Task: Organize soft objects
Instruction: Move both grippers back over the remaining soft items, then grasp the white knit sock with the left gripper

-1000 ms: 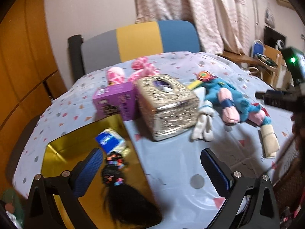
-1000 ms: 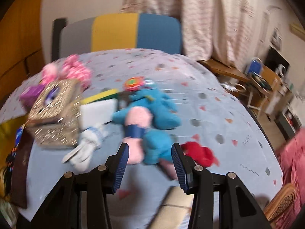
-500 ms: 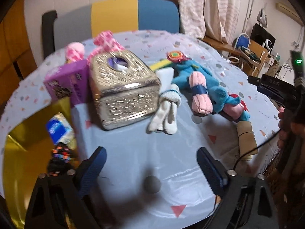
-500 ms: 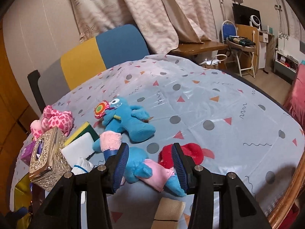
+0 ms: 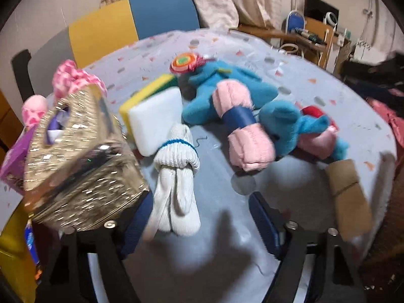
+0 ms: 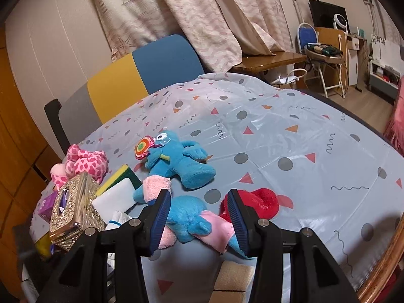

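Round table point(image 6: 290, 136) covered by a pale blue patterned tablecloth point(image 6: 252, 126). Behind it, a chair point(image 6: 141, 75) with grey, yellow and blue back panels. Beige wall point(image 6: 63, 50); patterned curtains point(image 6: 192, 17) hang to the right of the chair. Wooden side table point(image 6: 272, 60), blue folding chair point(image 6: 309, 34) and wood-look floor point(image 6: 363, 103) at far right. Orange-brown cabinet panels point(image 6: 15, 131) on the left.

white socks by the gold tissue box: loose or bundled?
Bundled. The white socks lie as one roll, a blue-trimmed cuff folded over the pair. The left claw is open around their near end.
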The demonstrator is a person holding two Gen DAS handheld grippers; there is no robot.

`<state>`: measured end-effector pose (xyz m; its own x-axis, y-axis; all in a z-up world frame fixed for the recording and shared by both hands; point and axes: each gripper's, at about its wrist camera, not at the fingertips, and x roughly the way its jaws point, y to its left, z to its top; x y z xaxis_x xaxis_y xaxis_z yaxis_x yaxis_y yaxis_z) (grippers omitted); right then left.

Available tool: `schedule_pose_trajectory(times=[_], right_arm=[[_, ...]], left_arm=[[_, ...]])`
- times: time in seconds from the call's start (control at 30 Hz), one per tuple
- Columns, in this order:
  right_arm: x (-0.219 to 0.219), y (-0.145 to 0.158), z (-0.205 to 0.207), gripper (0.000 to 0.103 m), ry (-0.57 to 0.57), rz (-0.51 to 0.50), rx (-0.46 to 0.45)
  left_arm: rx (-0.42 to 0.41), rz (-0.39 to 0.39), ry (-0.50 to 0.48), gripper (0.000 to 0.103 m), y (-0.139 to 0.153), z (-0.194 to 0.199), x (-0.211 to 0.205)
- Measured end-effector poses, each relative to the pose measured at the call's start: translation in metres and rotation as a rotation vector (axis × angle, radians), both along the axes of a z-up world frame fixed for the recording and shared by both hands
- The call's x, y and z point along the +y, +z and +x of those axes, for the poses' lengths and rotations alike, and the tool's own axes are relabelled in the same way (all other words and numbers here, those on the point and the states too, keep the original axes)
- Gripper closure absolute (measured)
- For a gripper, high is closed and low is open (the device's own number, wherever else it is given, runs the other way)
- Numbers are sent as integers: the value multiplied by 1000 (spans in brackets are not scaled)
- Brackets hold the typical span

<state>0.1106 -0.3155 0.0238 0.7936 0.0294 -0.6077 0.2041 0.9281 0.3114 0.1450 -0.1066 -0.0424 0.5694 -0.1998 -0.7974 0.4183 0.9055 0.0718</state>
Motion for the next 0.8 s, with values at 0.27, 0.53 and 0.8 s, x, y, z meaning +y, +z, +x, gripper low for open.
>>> schedule_pose_trajectory(times=[0.27,0.53,0.8], right_arm=[[1,-1,2,56,17,14,-2],[-3,-2,2,56,3,27,3],[0,-3,2,56,5,9,11]], left_arm=[[21,10,11,91,-30,28,-10],[128,-180,-32,91,-17,-12,8],[77,-187,-6,42,-2,-42,20]])
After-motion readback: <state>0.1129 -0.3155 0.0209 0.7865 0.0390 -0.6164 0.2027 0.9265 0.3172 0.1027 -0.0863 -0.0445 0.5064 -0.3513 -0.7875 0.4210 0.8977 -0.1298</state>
